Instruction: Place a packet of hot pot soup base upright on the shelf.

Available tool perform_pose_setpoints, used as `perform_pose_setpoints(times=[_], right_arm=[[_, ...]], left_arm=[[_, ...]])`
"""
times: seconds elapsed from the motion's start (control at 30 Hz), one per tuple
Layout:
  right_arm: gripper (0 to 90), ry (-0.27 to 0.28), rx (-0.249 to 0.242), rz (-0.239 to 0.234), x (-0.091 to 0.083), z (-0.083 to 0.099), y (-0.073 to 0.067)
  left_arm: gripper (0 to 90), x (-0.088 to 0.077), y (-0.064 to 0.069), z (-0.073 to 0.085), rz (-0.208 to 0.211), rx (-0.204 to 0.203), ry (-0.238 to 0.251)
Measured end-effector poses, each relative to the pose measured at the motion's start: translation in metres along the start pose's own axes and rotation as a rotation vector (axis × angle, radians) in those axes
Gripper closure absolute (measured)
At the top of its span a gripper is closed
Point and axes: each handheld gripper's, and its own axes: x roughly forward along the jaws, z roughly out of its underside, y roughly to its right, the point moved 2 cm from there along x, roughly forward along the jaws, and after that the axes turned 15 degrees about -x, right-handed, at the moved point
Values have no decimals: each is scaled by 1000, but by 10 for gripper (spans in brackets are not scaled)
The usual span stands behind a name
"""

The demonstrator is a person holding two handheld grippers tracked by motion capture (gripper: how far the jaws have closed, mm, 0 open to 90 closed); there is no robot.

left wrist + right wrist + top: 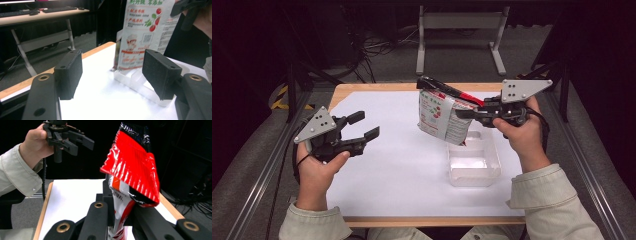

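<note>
Between the closed jaws of the right gripper (464, 114) hangs a snack bag (443, 116), white with red cherries printed on its face and a red and black top edge. It is pinched near that top edge, so most of the packet dangles below and to the far side of the fingers, its lower corner just over the near-left rim of a clear plastic tray (492, 170) on the white table sheet (397, 165). In the left gripper view the bag's bottom looks to sit at or just inside the tray's edge; whether it touches, I cannot tell.

The step in hand looks like setting the bag into the tray. To do it well, I would bring the bag squarely over the tray's middle, lower it until the bottom rests flat, and only then ease the jaws apart, since a high grip lets the packet swing and tip.

Off to the left, well apart from bag and tray, the left gripper (361, 126) hovers above the sheet with its jaws spread wide and nothing between the pads (71, 72).
</note>
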Motion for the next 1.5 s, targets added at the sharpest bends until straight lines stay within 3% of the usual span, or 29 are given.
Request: perform_pose_setpoints(times=[0.57,0.87,1.3,1.5], right_arm=[[853,-16,31,81,-44,9,2],[853,-30,63,100,-54,20,-4],[852,-39,112,105,-61,39,-13],[851,-75,150,106,-61,46,-15]], left_arm=[[306,1,-12,3,-48,-12,-22],[286,1,-12,5,-47,8,-52],[287,0,-15,6,-50,0,-66],[287,1,-15,7,-48,-9,-65]])
